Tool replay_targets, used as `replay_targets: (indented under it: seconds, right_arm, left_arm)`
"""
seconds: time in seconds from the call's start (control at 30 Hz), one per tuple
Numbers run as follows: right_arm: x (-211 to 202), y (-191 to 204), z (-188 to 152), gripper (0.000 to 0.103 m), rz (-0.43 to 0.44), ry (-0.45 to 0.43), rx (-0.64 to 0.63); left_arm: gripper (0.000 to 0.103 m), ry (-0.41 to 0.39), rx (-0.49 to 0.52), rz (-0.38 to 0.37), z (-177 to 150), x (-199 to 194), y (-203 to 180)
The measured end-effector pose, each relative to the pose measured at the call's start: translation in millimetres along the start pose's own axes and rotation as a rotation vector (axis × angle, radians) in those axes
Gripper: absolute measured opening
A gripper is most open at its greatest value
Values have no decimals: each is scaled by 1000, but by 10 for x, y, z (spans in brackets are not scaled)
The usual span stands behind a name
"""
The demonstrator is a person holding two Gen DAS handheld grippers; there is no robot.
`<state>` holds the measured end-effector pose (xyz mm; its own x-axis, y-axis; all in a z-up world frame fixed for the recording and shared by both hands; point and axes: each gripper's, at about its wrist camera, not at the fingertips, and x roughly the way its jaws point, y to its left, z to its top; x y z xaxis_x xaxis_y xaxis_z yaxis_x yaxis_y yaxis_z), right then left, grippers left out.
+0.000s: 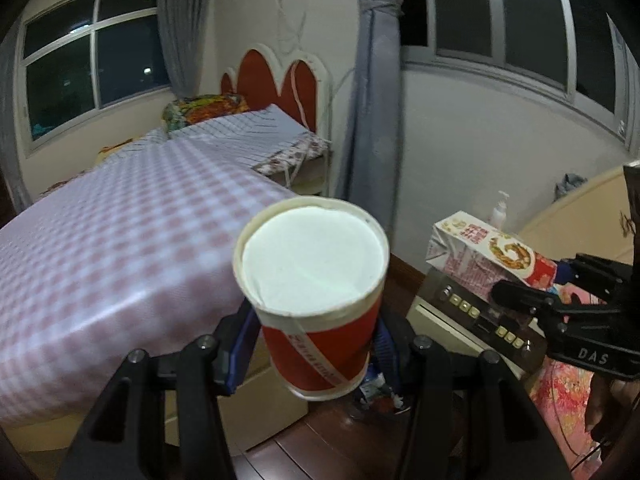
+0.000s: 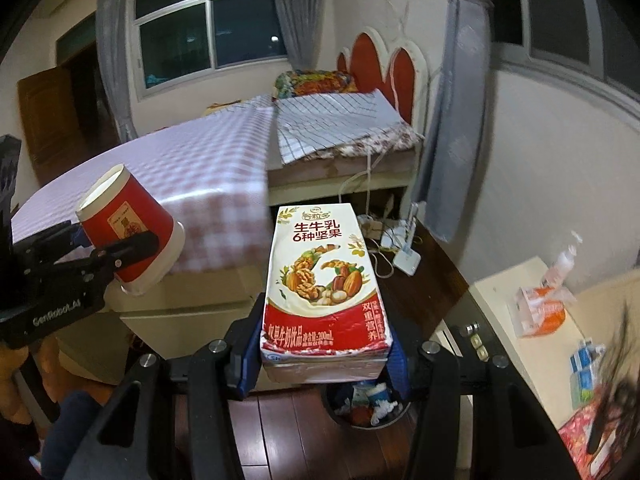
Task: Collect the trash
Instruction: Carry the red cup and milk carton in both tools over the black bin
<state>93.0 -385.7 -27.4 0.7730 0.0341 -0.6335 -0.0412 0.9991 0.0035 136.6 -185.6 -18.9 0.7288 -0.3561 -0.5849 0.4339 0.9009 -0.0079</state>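
We hold a red paper cup (image 1: 316,300) clamped between the blue pads of our left gripper (image 1: 316,360), its open mouth tilted toward the camera. Our right gripper (image 2: 324,356) pinches a milk carton (image 2: 322,284) by its lower end, sticking out forward. Below both sits a bin (image 2: 366,404) with trash; beyond lies the bed (image 2: 180,168).

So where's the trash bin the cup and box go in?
Find the bed with the pink checked cover. On the dark wooden floor at its near corner stands a round dark bin, below the held milk carton. Crumpled wrappers fill it, unlike anything nearby.
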Motion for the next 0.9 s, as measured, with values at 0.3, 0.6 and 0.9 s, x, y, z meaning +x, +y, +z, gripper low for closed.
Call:
replay_targets:
  seconds: [0.3, 0.6, 0.9]
  right_arm:
    - [268, -547, -373, 53, -37, 72, 67]
    - [646, -949, -793, 54, -55, 150, 110]
    - [1208, -1250, -1161, 54, -67, 237, 112]
  left_arm:
    - [54, 77, 57, -87, -185, 500, -489]
    - [54, 153, 40, -114, -446, 1010, -692]
    - [54, 253, 52, -149, -763, 1616, -879]
